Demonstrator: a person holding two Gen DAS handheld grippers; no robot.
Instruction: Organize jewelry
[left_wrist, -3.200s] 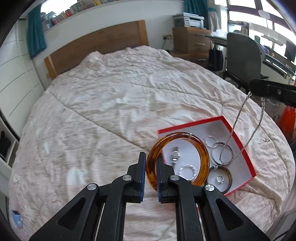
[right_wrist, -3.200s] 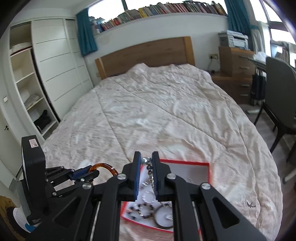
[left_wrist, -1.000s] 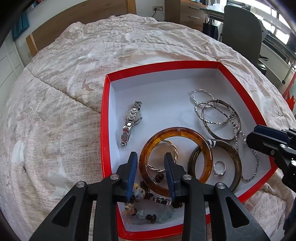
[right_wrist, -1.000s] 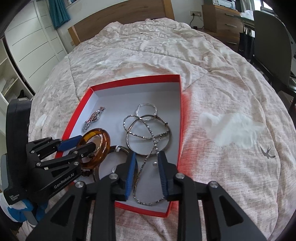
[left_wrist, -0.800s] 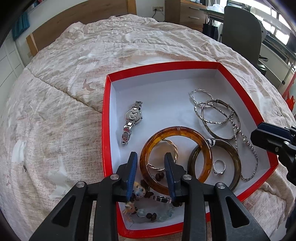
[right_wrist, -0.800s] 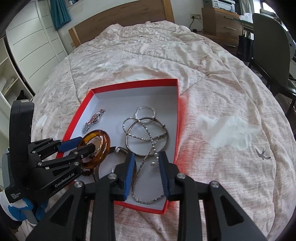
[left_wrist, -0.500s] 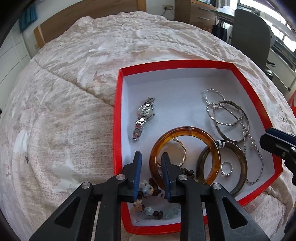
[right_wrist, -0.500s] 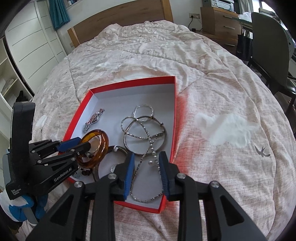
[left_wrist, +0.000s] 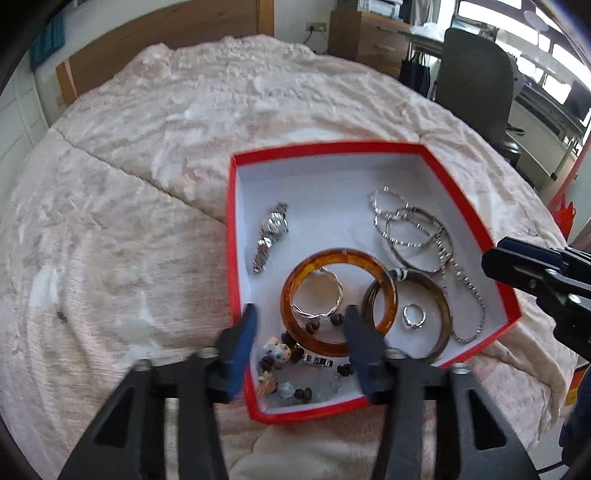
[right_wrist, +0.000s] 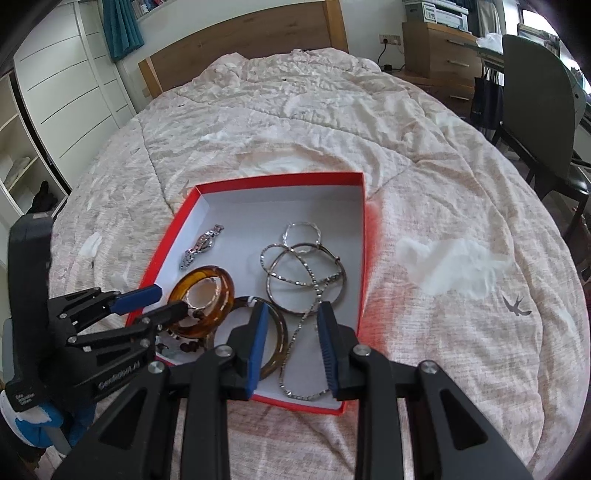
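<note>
A red box (left_wrist: 476, 206) (right_wrist: 364, 221) with a white inside lies on the bed. In it lie an amber bangle (left_wrist: 338, 260) (right_wrist: 223, 282), a dark bangle (left_wrist: 439, 291) (right_wrist: 279, 354), a silver watch (left_wrist: 271, 234) (right_wrist: 201, 245), silver hoops (left_wrist: 406, 229) (right_wrist: 303, 258), a silver chain (left_wrist: 465, 291) (right_wrist: 304, 332), a ring (left_wrist: 413, 315) and a bead bracelet (left_wrist: 284, 354). My left gripper (left_wrist: 301, 339) (right_wrist: 168, 299) is open and empty over the box's near left corner. My right gripper (right_wrist: 291, 343) is open and empty over the chain; it shows at the right in the left wrist view (left_wrist: 491, 254).
The beige quilt (right_wrist: 443, 184) covers the bed, with a wooden headboard (right_wrist: 240, 40) behind. A dark chair (right_wrist: 535, 92) and a wooden dresser (right_wrist: 439, 44) stand to the right. White wardrobes and shelves (right_wrist: 55, 92) stand to the left.
Both grippers let go of their jewelry: the amber bangle and the silver chain now lie in the box. Both jaws have opened wider and both grippers have drawn back slightly.
</note>
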